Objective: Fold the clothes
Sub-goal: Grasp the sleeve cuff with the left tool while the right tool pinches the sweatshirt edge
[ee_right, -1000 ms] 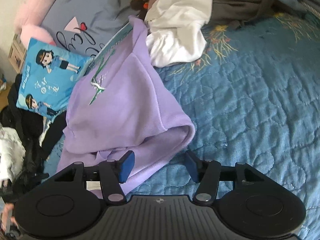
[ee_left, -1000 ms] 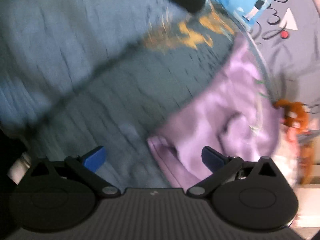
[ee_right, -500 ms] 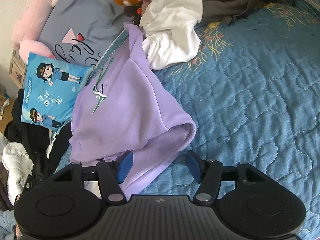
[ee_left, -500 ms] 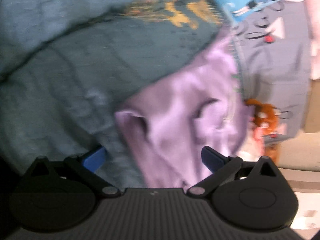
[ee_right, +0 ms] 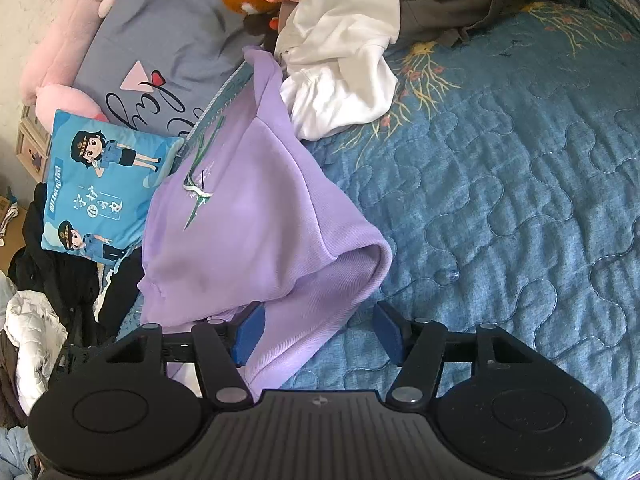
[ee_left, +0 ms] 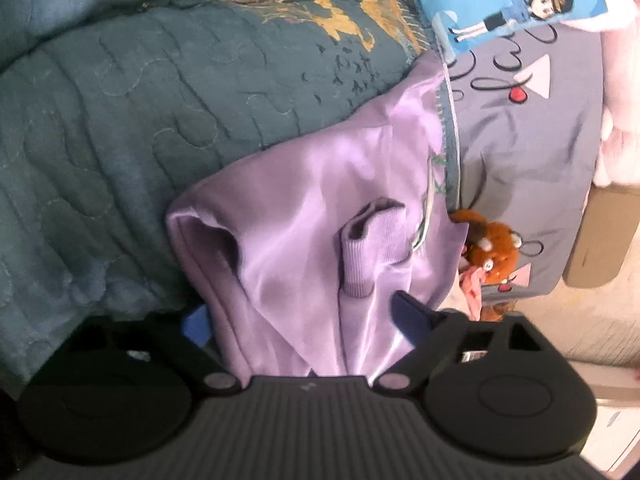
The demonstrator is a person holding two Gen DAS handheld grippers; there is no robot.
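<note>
A: Where is the purple sweatshirt (ee_right: 256,220) sitting?

B: On the blue quilted bedspread (ee_right: 500,184), partly folded over itself, its upper edge running up to the grey pillow (ee_right: 168,40). A white garment (ee_right: 344,60) touches the sweatshirt's far side, and the blue cartoon cushion (ee_right: 104,180) lies just beside the sweatshirt on the other side.

A: And the right gripper (ee_right: 316,334)?

B: Its fingers are spread apart, gripping nothing. The sweatshirt's near ribbed hem passes between them; the left pad (ee_right: 250,330) sits against the cloth, while the other pad is over bare bedspread.

A: The left gripper (ee_left: 304,318)?

B: Also spread wide, with sweatshirt fabric lying between the fingers and running under the gripper body. A ribbed cuff (ee_left: 372,244) stands up on the sweatshirt just ahead of them.

A: Anything hard to read?

B: The left gripper's left pad (ee_left: 196,324) is mostly hidden behind a fold of the sweatshirt, and that view is soft. I cannot tell whether either pad there presses the cloth. An orange plush toy (ee_left: 492,252) peeks out past the sweatshirt's far edge.
</note>
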